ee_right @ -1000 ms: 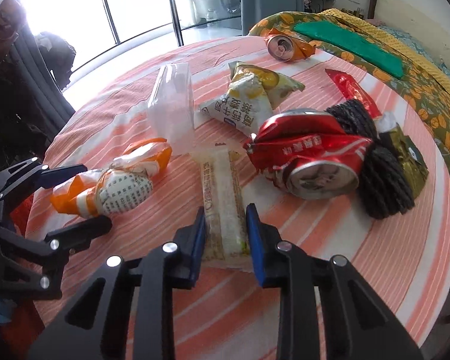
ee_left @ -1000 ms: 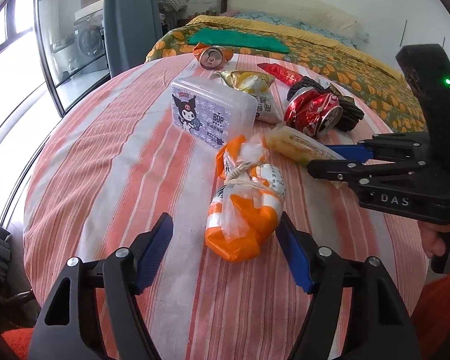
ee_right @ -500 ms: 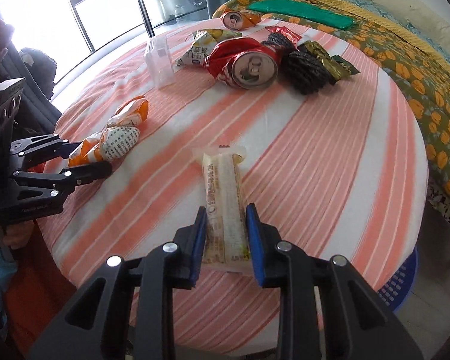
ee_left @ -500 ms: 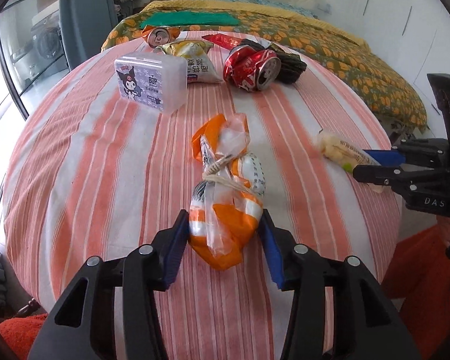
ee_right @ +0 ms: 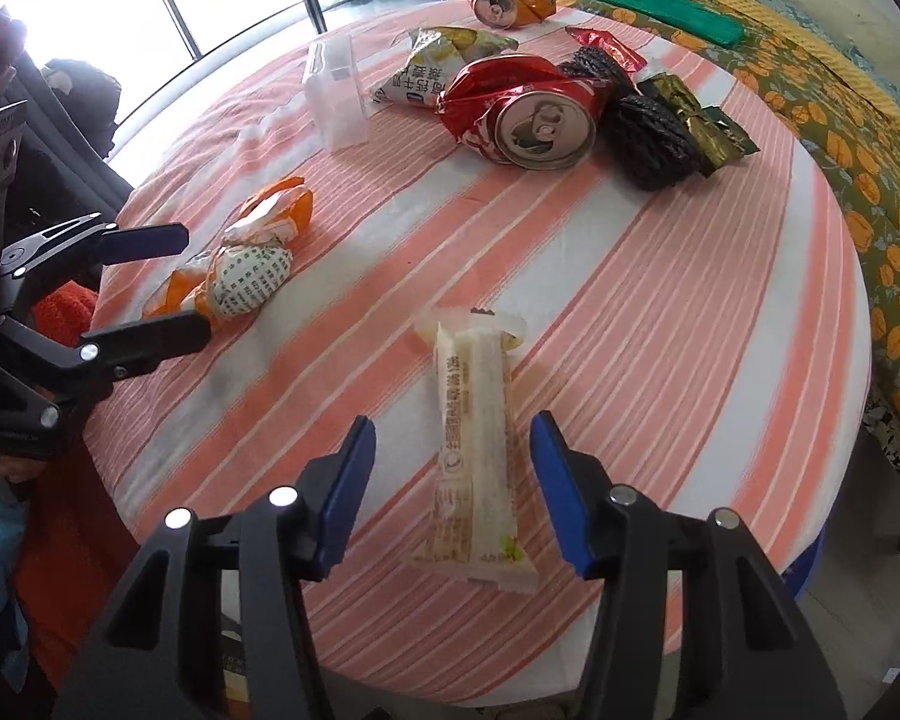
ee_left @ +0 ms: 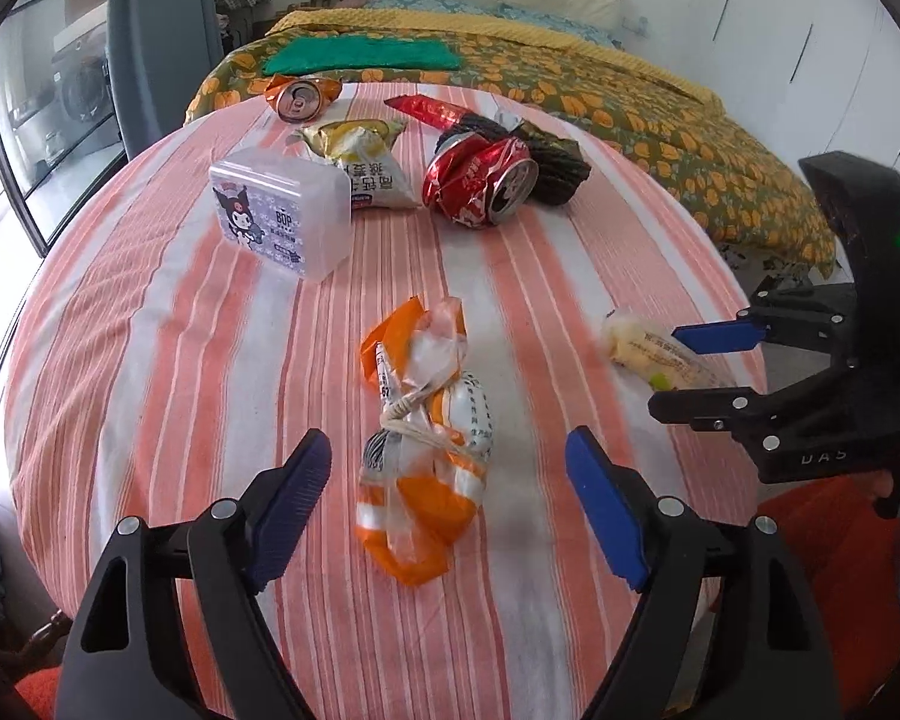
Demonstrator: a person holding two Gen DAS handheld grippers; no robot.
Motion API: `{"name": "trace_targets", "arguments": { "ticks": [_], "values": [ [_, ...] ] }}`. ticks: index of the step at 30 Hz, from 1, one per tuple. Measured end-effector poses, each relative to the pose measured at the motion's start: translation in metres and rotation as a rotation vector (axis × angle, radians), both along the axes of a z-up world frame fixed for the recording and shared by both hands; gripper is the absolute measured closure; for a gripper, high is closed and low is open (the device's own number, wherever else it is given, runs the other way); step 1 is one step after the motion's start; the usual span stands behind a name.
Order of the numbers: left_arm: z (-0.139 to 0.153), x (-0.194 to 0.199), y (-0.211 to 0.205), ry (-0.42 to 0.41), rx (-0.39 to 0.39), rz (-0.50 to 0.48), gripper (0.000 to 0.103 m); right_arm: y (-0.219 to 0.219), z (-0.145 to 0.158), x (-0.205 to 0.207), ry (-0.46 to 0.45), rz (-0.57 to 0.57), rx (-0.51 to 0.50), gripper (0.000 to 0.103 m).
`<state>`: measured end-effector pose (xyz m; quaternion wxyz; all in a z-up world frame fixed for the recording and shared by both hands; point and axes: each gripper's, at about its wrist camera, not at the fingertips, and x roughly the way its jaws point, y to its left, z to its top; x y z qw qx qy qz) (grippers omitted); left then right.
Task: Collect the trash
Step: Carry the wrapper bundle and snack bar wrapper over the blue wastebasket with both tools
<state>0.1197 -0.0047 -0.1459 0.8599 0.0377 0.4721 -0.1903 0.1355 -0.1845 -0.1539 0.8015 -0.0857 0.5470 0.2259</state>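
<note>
An orange and white knotted wrapper [ee_left: 423,450] lies on the striped table [ee_left: 150,372] between the fingers of my left gripper [ee_left: 450,480], whose jaws are opening and stand clear of it. A pale yellow snack bar packet [ee_right: 480,456] lies near the table's edge between the fingers of my right gripper [ee_right: 450,468]; its jaws are opening too, with gaps on both sides of the packet. Each gripper also shows in the other's view: the right gripper [ee_left: 699,369] around the packet [ee_left: 660,354], the left gripper [ee_right: 168,282] around the wrapper [ee_right: 240,267].
At the far side lie a crushed red can [ee_left: 480,186], a black wrapper [ee_left: 555,165], a yellow chip bag [ee_left: 366,165], a clear plastic box [ee_left: 282,216], an orange can [ee_left: 297,99] and a red wrapper [ee_left: 432,111]. A bed [ee_left: 660,120] stands behind.
Both grippers pulled their items toward the near table edge, then spread their jaws. The wrapper and the snack packet now lie free on the cloth.
</note>
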Motion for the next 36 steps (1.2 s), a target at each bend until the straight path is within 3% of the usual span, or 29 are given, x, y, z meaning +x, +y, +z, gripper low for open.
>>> {"name": "trace_targets", "arguments": {
  "ticks": [3, 4, 5, 8, 12, 24, 29, 36],
  "values": [
    [-0.009, 0.011, -0.005, 0.013, 0.046, 0.002, 0.027, 0.003, -0.003, 0.011, 0.019, -0.025, 0.006, 0.060],
    [-0.010, 0.013, -0.006, 0.016, 0.053, 0.006, 0.031, 0.004, -0.004, 0.014, 0.023, -0.029, -0.003, 0.068],
    [-0.011, 0.015, -0.006, 0.019, 0.051, 0.009, 0.037, 0.004, -0.005, 0.016, 0.024, -0.031, -0.017, 0.080],
    [-0.013, 0.016, -0.004, 0.030, 0.042, 0.010, 0.056, 0.002, -0.003, 0.015, 0.019, -0.038, -0.018, 0.083],
    [-0.009, 0.010, -0.004, 0.002, 0.031, 0.017, 0.058, -0.008, 0.007, 0.006, -0.017, -0.067, 0.024, 0.083],
    [0.009, -0.006, -0.023, 0.009, -0.123, 0.051, 0.058, -0.060, 0.027, -0.009, -0.095, -0.184, 0.214, 0.083],
    [0.019, -0.010, -0.066, 0.018, -0.157, 0.003, 0.058, -0.105, 0.040, -0.016, -0.147, -0.254, 0.237, 0.083],
    [0.030, -0.012, -0.162, 0.038, -0.185, -0.146, 0.058, -0.201, 0.042, -0.024, -0.203, -0.431, 0.205, 0.083]
  ]
}}
